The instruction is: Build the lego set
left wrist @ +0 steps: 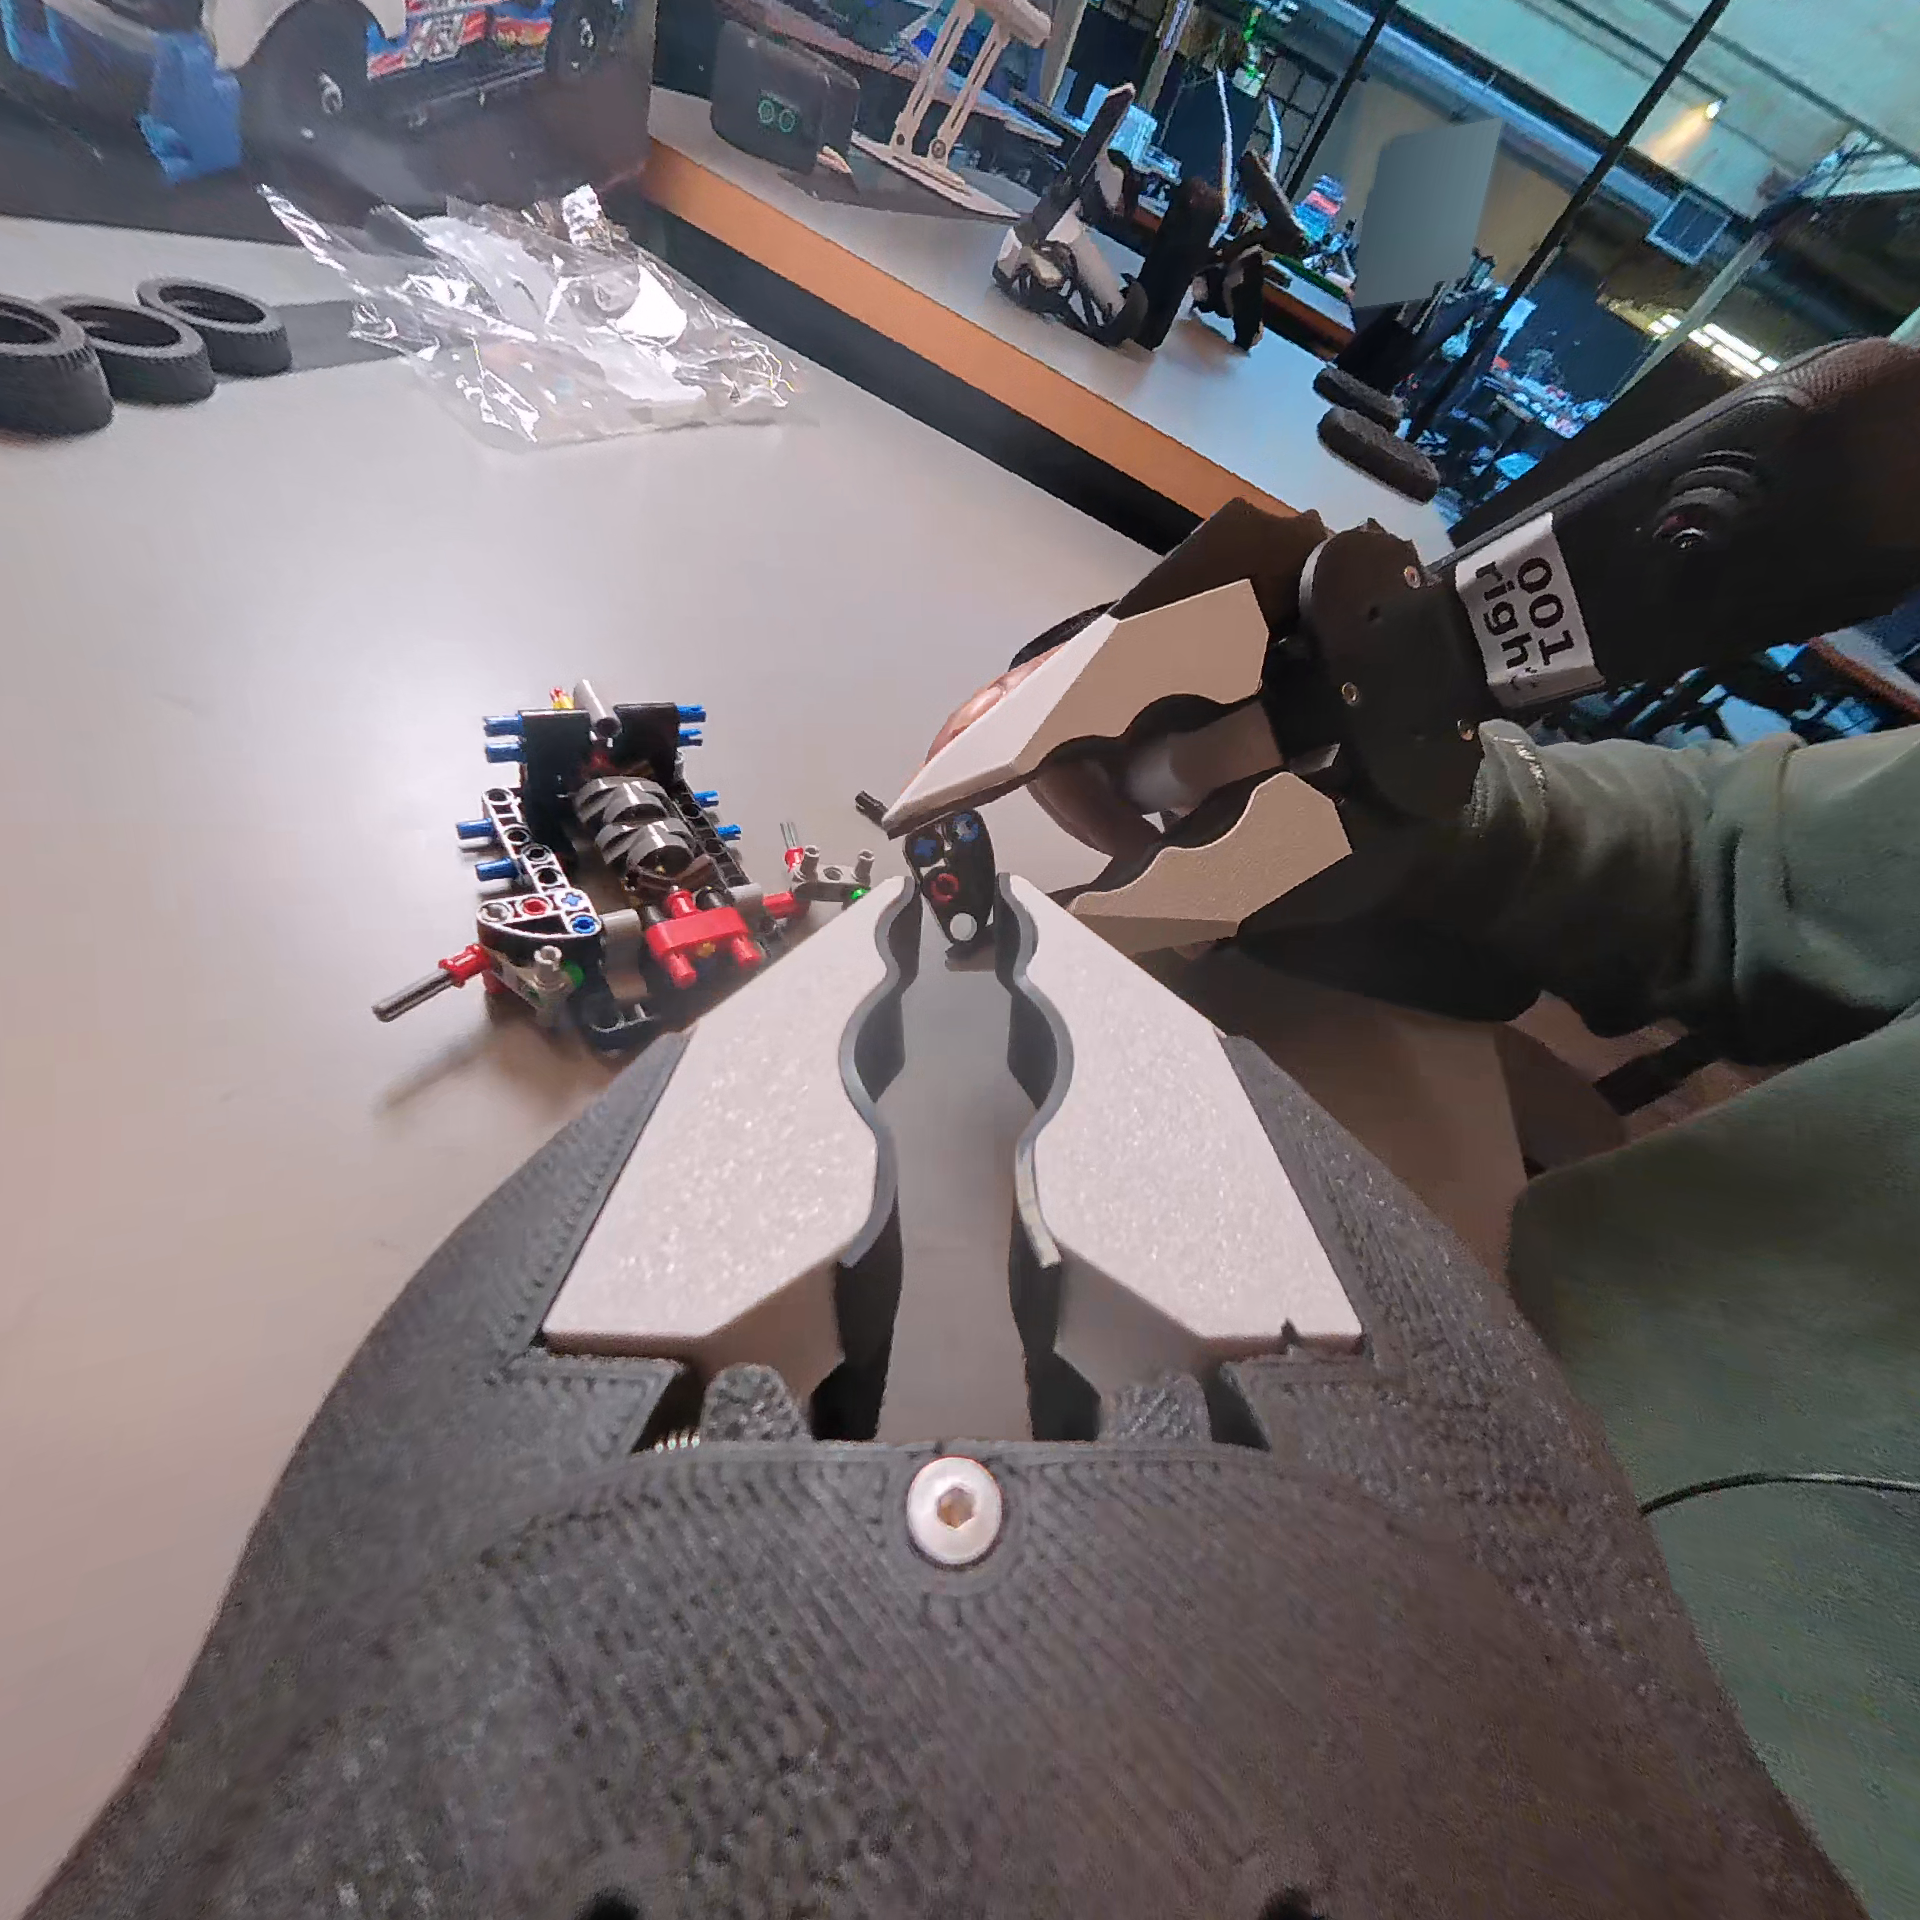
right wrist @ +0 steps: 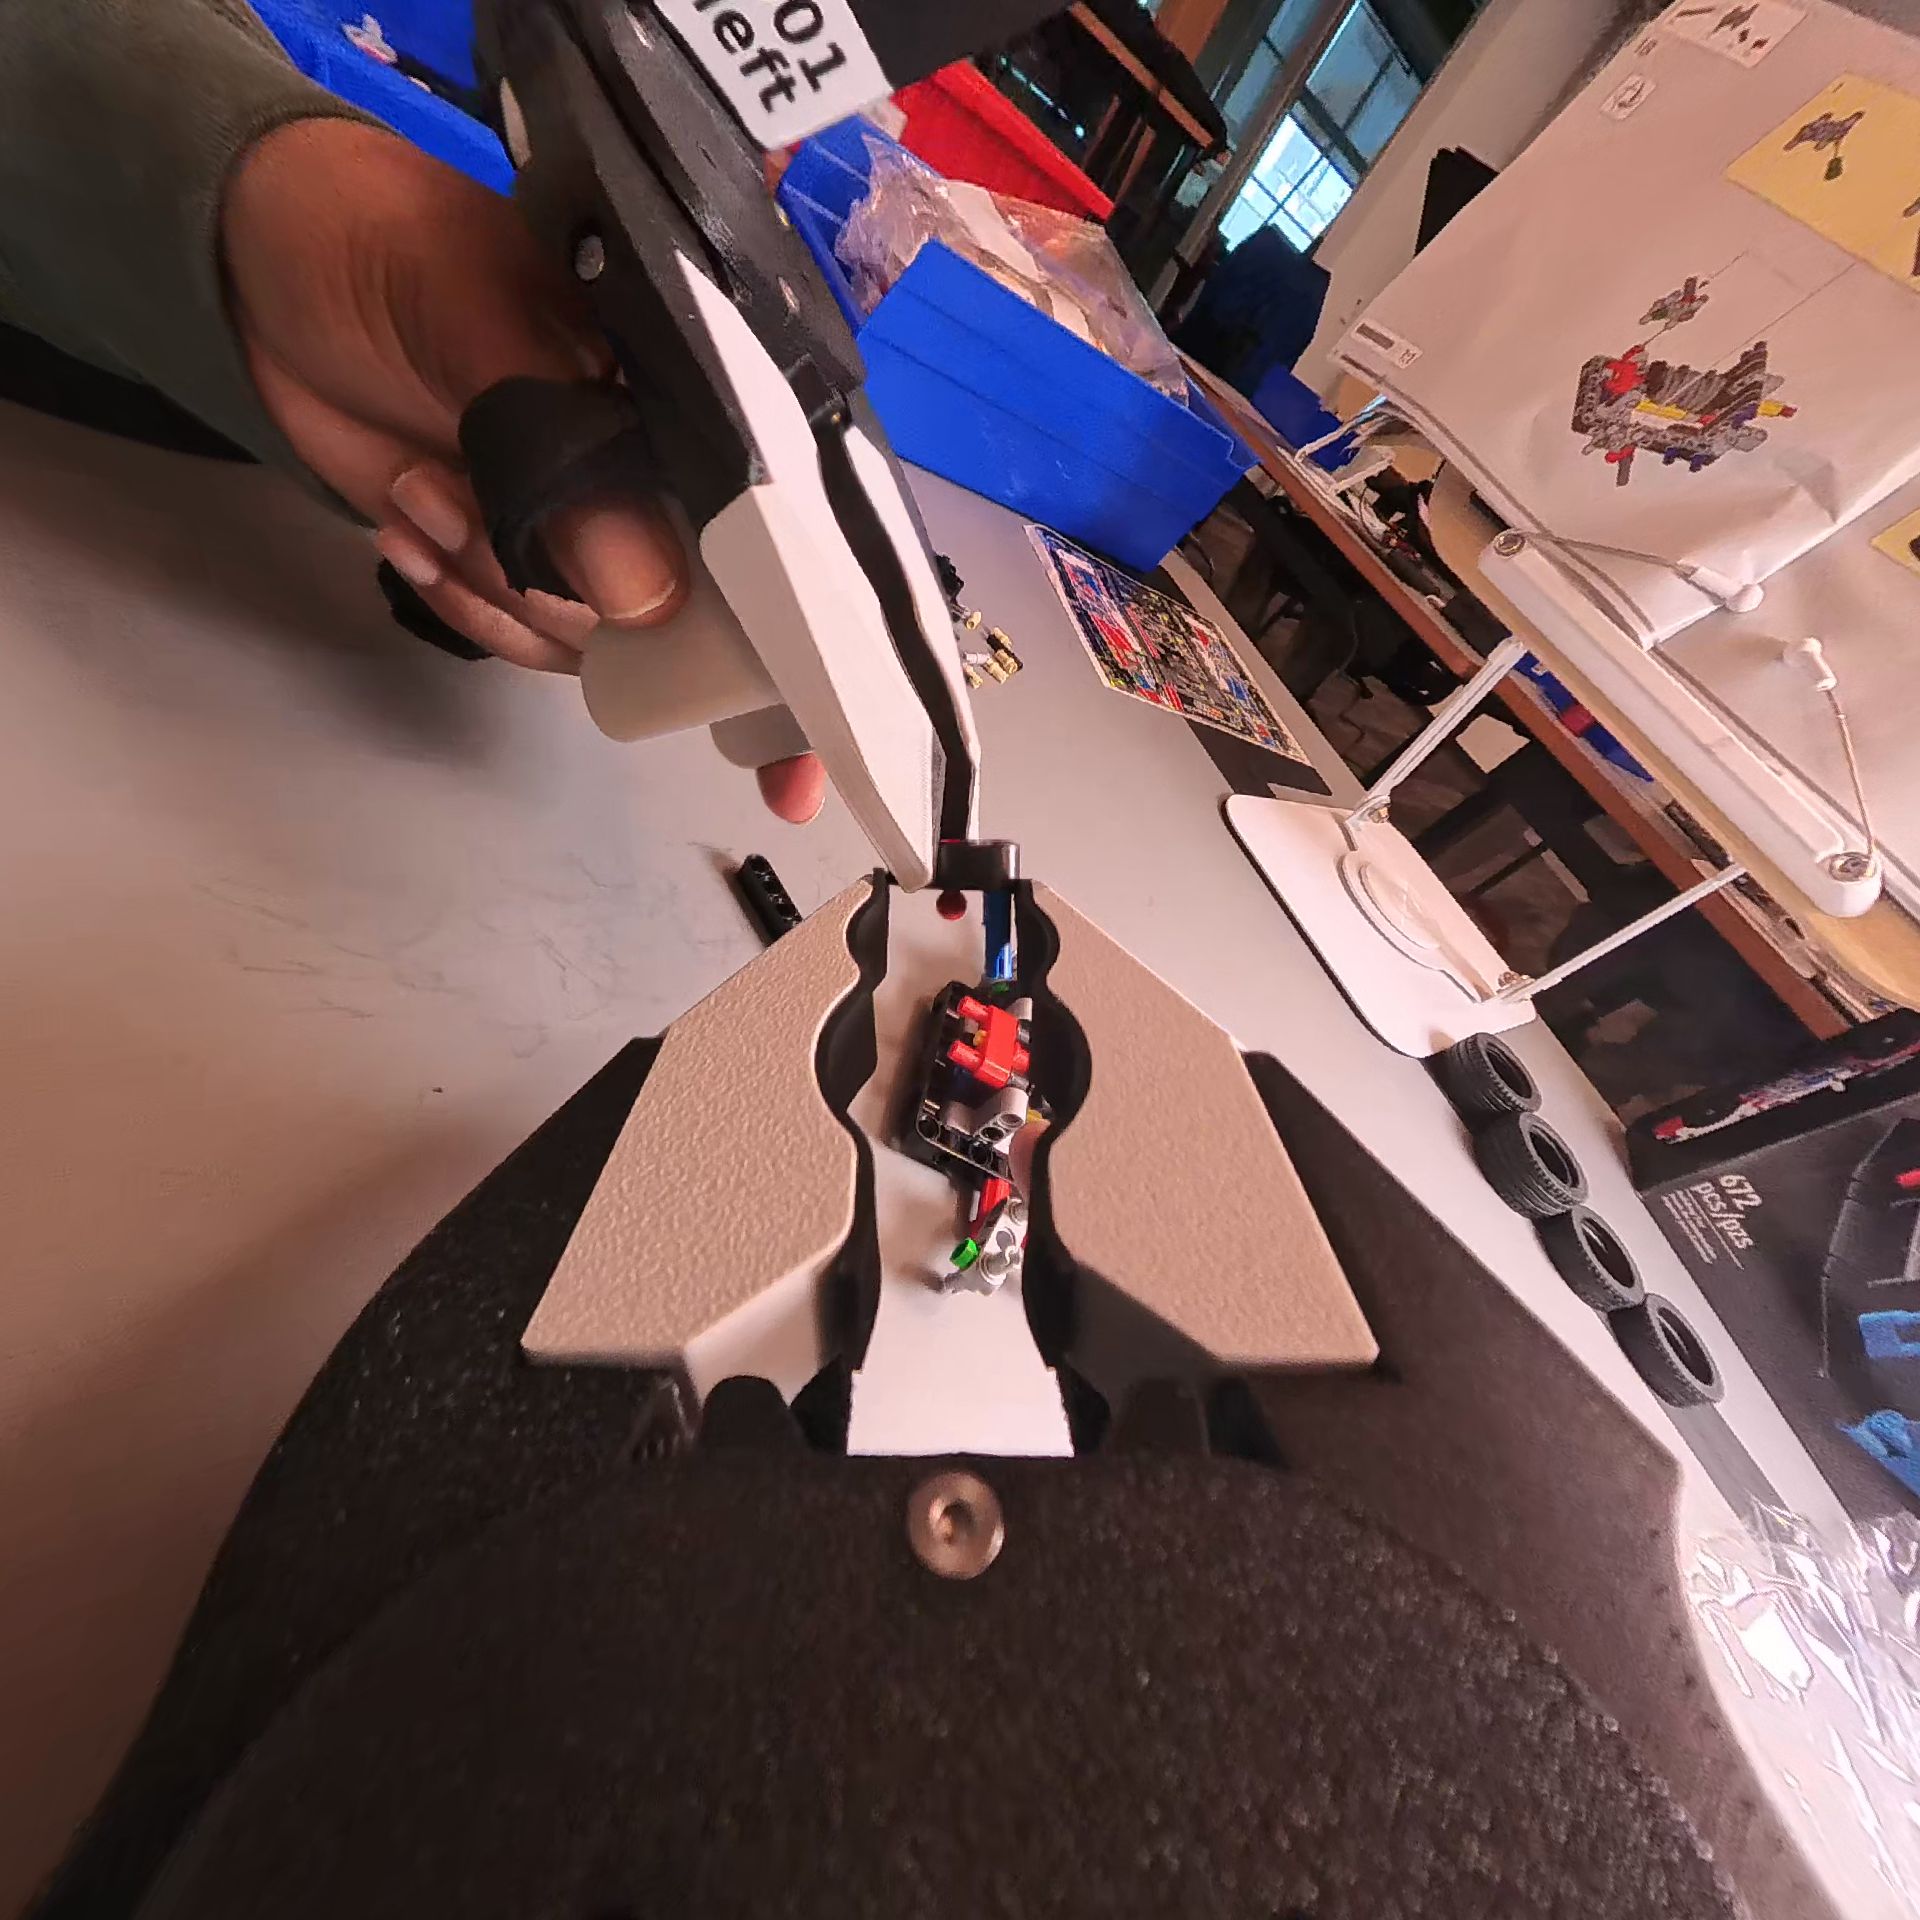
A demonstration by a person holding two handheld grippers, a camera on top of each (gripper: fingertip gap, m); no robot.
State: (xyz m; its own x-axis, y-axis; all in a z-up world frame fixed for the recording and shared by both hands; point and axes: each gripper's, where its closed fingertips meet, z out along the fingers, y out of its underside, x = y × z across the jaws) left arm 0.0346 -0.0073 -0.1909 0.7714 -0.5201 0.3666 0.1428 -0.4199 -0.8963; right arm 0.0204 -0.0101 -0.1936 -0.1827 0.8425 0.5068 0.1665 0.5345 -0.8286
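Both views bright, even daylight-ish. Windows (left wrist: 1704,223) upper right in left wrist view, windows (right wrist: 1299,177) top centre in right wrist view; mild blowout there. Table (left wrist: 312,644) shows soft, diffuse shadows, no hard edges. Clear plastic bag (left wrist: 561,322) upper left has specular glints. Strong fisheye: straight lines bow toward the frame edges. Centre sharp; own gripper body at bottom soft, background slightly blurred.

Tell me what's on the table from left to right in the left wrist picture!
Black tires → crinkly clear plastic bag → half-built lego car frame → small black lego piece pinched in the left claw → right claw.
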